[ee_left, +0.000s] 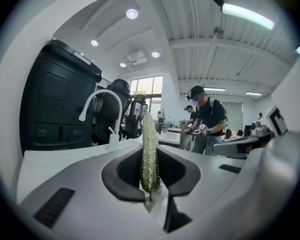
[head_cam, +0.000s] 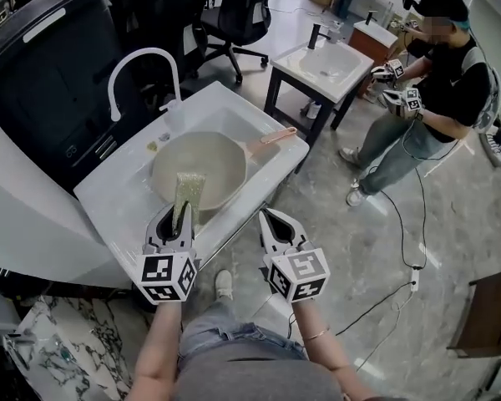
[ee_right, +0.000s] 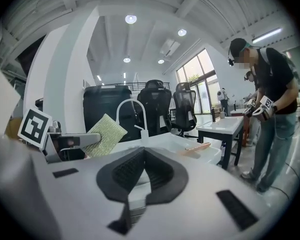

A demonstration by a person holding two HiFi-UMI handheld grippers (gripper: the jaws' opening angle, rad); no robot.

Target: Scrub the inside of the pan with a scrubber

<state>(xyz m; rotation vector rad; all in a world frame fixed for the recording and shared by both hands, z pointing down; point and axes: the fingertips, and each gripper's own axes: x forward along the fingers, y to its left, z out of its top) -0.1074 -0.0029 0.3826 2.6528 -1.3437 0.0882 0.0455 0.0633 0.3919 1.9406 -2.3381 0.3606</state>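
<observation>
Open workroom; white rectangular sink basin [head_cam: 117, 199] holds the round beige pan [head_cam: 209, 161]. Left gripper [head_cam: 179, 215] pinches a flat green scrubber pad [head_cam: 188, 192] over the pan's near rim. Right gripper [head_cam: 267, 217] hangs beside the pan, jaws together, empty. Scrubbing apparently not begun — all of it is left.

Pan [head_cam: 217, 157] fills most of the sink [head_cam: 108, 199] basin, centre frame; I see it open from above. Faucet [head_cam: 146, 51] arches over the upper-left rim. Pan handle [head_cam: 271, 136] juts right past the sink edge. Floor [head_cam: 342, 249] right of centre is free; second sink [head_cam: 294, 67] and person [head_cam: 442, 82] stand upper right.
</observation>
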